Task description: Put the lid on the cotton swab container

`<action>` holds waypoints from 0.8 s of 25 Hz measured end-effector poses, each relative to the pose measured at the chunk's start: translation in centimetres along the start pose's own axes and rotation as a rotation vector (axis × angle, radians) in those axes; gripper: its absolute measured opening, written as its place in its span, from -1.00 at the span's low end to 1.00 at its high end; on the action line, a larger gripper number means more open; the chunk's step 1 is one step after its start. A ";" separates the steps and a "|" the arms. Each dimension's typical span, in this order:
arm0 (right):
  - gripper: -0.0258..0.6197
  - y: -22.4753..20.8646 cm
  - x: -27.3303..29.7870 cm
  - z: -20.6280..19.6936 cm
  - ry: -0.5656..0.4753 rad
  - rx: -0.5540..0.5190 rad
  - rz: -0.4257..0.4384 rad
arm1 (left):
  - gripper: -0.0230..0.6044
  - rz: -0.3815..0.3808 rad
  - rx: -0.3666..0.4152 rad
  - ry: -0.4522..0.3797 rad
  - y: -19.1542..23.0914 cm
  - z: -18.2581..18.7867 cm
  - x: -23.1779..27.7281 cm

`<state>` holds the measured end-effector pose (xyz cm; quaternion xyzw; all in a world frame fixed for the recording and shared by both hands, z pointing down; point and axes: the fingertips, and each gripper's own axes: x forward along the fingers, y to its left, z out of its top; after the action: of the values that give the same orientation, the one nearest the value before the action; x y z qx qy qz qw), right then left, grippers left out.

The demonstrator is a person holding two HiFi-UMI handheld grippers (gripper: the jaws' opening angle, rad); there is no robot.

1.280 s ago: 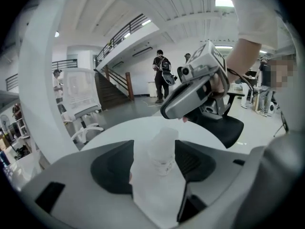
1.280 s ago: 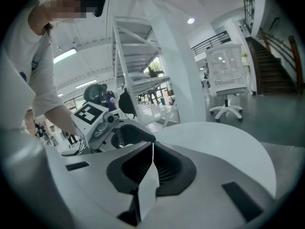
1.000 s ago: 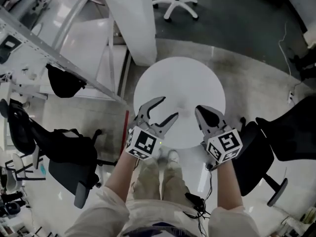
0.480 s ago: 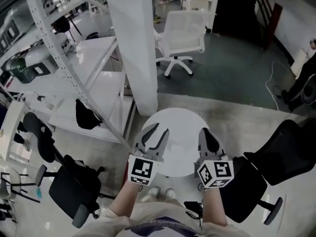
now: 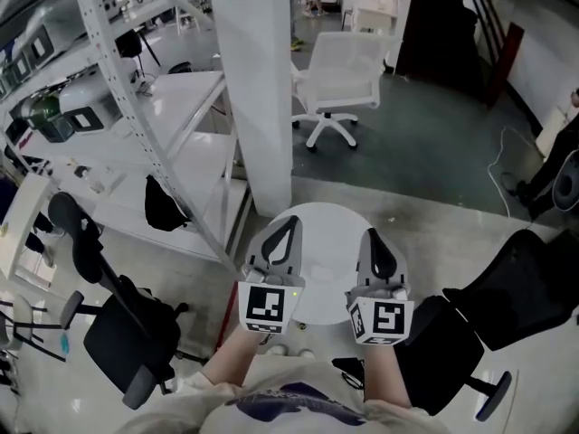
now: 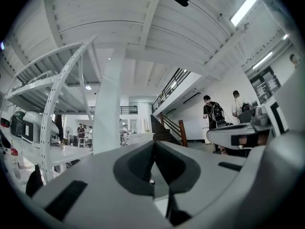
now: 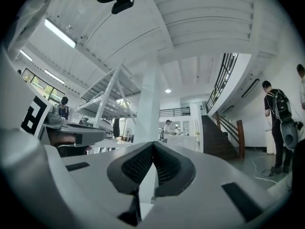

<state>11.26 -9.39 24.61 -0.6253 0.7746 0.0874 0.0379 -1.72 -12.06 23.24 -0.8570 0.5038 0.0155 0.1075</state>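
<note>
No cotton swab container and no lid shows in any view. Both grippers are held up side by side over a small round white table (image 5: 327, 235), whose top looks bare. My left gripper (image 5: 287, 226) is shut; its jaws have just been closing with nothing between them. In the left gripper view its fingertips (image 6: 153, 146) meet against the far room. My right gripper (image 5: 374, 239) is shut too and holds nothing. In the right gripper view its ribbed pads (image 7: 152, 146) touch, and it points level toward a white pillar.
A white pillar (image 5: 258, 89) and a slanted white shelving rack (image 5: 136, 80) stand behind the table on the left. A white office chair (image 5: 339, 70) is beyond it. Black chairs stand at left (image 5: 118, 333) and right (image 5: 507, 306). People (image 6: 210, 116) stand far off.
Both grippers have risen and tipped up to about level. The left jaws went from wide open to shut on nothing. The head view lifted, so the table looks smaller and more of the room shows.
</note>
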 end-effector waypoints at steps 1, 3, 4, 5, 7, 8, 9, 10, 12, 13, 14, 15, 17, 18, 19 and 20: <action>-0.89 0.0 0.0 -0.2 0.001 0.009 -0.003 | -0.93 0.003 0.003 -0.002 0.0 0.1 0.1; -0.89 0.0 -0.1 -0.4 0.003 0.013 -0.006 | -0.93 0.007 0.007 -0.004 0.1 0.1 0.2; -0.89 0.0 -0.2 -0.5 0.004 0.011 -0.007 | -0.93 0.007 0.011 -0.003 0.1 0.2 0.2; -0.89 0.0 -0.2 -0.5 0.003 0.011 -0.010 | -0.93 0.007 0.015 -0.002 0.1 0.2 0.2; -0.89 0.0 -0.2 -0.5 -0.001 0.013 -0.014 | -0.94 0.008 0.017 -0.002 0.1 0.3 0.3; -0.89 0.0 -0.1 -0.4 -0.003 0.014 -0.014 | -0.94 0.008 0.014 -0.003 0.2 0.4 0.3; -0.89 0.0 0.0 -0.4 -0.004 0.015 -0.014 | -0.93 0.009 0.011 -0.004 0.2 0.4 0.3; -0.89 0.1 0.0 -0.3 -0.004 0.015 -0.014 | -0.94 0.010 0.009 -0.005 0.2 0.5 0.3; -0.89 0.1 0.1 -0.1 -0.006 0.011 -0.012 | -0.94 0.012 0.007 -0.013 0.1 0.7 0.3; -0.89 0.2 0.1 -0.1 -0.007 0.011 -0.009 | -0.94 0.013 0.004 -0.018 0.1 0.8 0.3; -0.89 0.2 0.2 0.0 -0.007 0.010 -0.004 | -0.94 0.014 0.003 -0.020 0.1 0.8 0.2; -0.89 0.3 0.2 0.0 -0.007 0.007 0.000 | -0.94 0.014 0.007 -0.016 0.1 0.8 0.2; -0.90 0.4 0.2 0.0 -0.006 -0.003 -0.003 | -0.94 0.011 0.016 -0.010 0.1 0.7 0.2; -0.90 0.5 0.2 0.1 -0.006 -0.008 -0.004 | -0.94 0.010 0.022 -0.009 0.1 0.6 0.2; -0.90 0.5 0.1 0.2 -0.007 -0.013 -0.003 | -0.94 0.009 0.032 -0.008 0.0 0.6 0.1; -0.90 0.6 0.1 0.2 -0.008 -0.017 -0.001 | -0.94 0.008 0.044 -0.007 -0.1 0.6 0.1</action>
<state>10.66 -9.30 24.44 -0.6256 0.7733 0.0963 0.0357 -1.52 -11.91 22.62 -0.8524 0.5069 0.0080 0.1283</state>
